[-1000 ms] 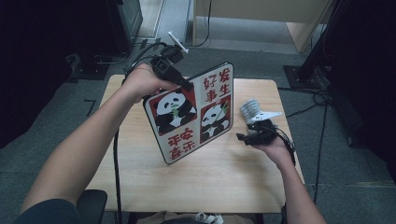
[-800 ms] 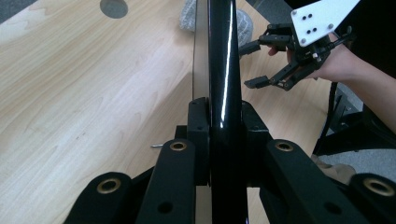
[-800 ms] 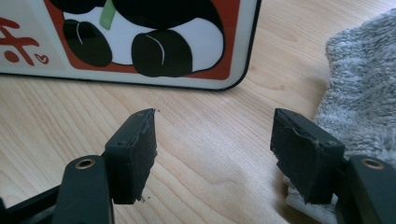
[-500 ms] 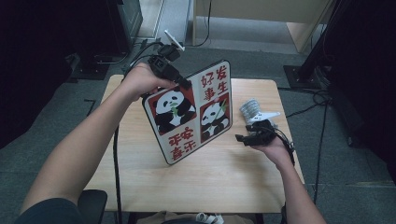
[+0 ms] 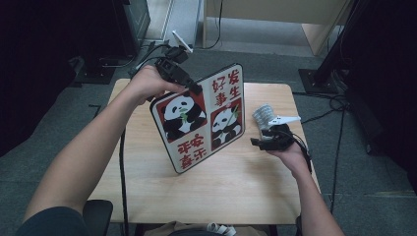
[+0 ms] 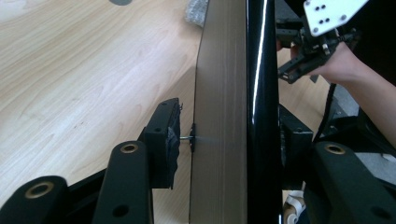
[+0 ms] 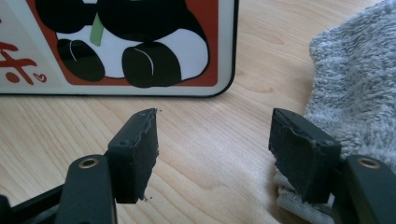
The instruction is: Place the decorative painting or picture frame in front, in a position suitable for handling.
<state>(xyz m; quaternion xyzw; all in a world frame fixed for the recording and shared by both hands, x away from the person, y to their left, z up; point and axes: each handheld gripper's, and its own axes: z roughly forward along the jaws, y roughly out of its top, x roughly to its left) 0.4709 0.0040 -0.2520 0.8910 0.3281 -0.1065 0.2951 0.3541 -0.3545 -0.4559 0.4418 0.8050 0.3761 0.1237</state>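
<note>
Nearest, right gripper agape and empty on the table, just beside the grey cloth. Beyond, panda frame upright, top edge between left gripper's jaws, just opening, pads off it. Apparently the letting-go step; next likely calls for taking the cloth without toppling the frame.

Left tool raised, jaws just opening, right tool low, jaws apart

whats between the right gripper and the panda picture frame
Only bare wooden table: in the right gripper view, open tabletop runs from the right gripper to the panda picture frame. A grey cloth lies aside.
</note>
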